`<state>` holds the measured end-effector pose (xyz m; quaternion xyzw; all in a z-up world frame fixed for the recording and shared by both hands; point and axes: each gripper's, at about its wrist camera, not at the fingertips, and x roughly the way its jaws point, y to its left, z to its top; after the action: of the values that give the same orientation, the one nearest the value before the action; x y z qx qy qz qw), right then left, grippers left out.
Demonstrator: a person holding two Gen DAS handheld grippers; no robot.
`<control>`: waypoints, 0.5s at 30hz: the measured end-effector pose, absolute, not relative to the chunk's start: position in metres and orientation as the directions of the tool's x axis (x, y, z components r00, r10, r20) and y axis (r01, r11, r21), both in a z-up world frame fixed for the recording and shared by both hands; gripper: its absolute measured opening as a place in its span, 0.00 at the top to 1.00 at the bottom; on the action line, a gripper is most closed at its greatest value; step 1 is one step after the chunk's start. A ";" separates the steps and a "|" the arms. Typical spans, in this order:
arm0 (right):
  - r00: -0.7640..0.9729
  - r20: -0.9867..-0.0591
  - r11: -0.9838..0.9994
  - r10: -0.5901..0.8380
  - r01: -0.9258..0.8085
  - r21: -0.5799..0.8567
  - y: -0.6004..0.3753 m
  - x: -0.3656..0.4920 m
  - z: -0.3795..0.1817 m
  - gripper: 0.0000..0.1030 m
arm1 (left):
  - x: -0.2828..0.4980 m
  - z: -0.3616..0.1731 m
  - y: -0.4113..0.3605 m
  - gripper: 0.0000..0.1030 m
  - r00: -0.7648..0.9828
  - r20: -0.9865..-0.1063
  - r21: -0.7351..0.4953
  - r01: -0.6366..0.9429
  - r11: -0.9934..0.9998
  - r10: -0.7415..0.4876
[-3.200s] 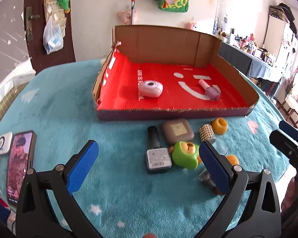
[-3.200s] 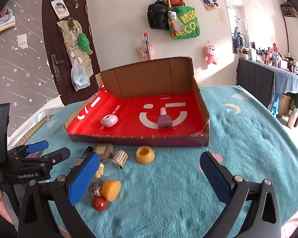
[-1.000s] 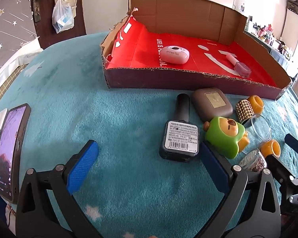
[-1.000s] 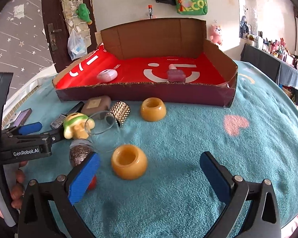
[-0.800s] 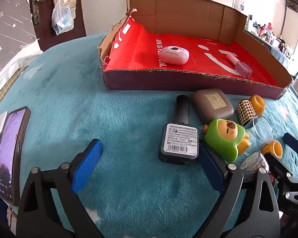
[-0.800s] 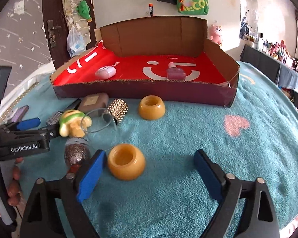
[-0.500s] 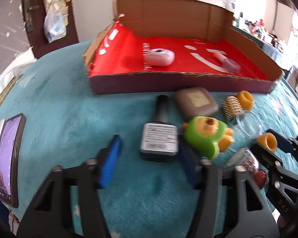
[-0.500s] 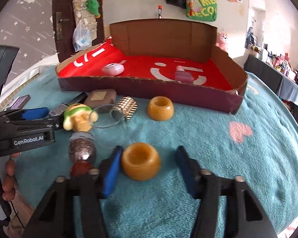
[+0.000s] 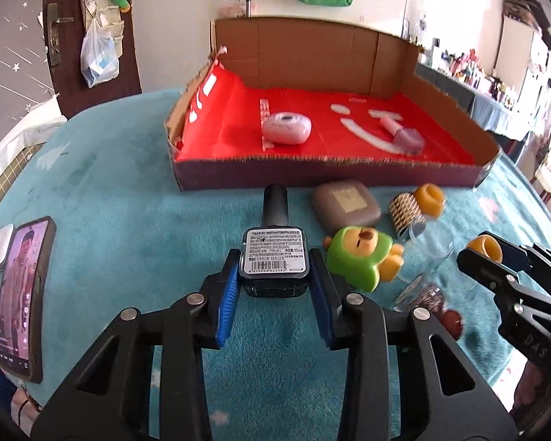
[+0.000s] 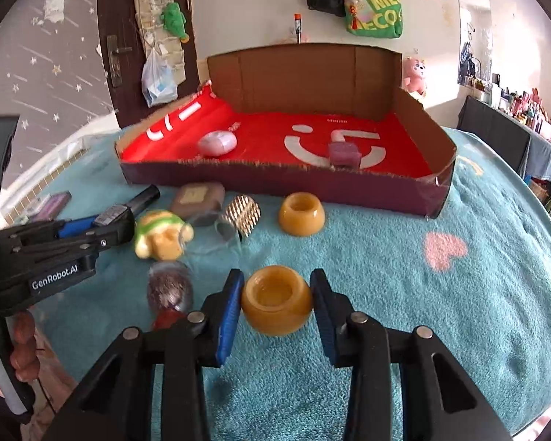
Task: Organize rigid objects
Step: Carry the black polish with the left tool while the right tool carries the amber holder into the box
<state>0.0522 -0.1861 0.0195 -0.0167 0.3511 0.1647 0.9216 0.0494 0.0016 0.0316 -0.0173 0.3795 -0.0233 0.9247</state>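
Both grippers are now clamped on something. The left gripper [image 9: 274, 286] grips the dark nail polish bottle [image 9: 274, 257] by the flat sides of its square base, with the cap pointing away from the jaws toward the cardboard tray [image 9: 323, 176] just ahead. I'd judge the bottle as glass: stiff, small, a bit dense, smooth-sided and breakable if dropped. The flat parallel faces suit the pads, so the base is the right place to hold it, not the narrow round cap. The right gripper [image 10: 277, 303] grasps the amber round pot [image 10: 276, 303] across its belly, directly between the pads, with its open mouth facing up. It looks like hard resin or ceramic, light and rigid, but the curved wall gives only small contact patches, so it could roll or squirt out. A hold at the widest part, kept level, seems safest. A second amber pot [image 10: 301, 214] sits ahead, near the tray's front wall, and the green bear toy [image 9: 360, 257] is just to the right of the left jaws. Versus a second ago, both sets of jaws stood wide open around these items. They have just been closing, and each now has its object pinched. The bottle also looks lifted slightly off the teal cloth [image 9: 128, 239], though I can't be sure of that.
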 end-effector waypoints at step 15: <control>0.740 -0.581 0.934 0.340 -0.337 0.118 -0.191 0.057 0.057 0.61 | 0.041 0.067 -0.002 0.68 0.774 -0.620 -0.093 0.084 0.992 -0.124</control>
<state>0.0569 -0.1911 0.0574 0.0027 0.3119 0.1815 0.9326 0.0414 -0.0018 0.0671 -0.0301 0.3313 -0.0552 0.9414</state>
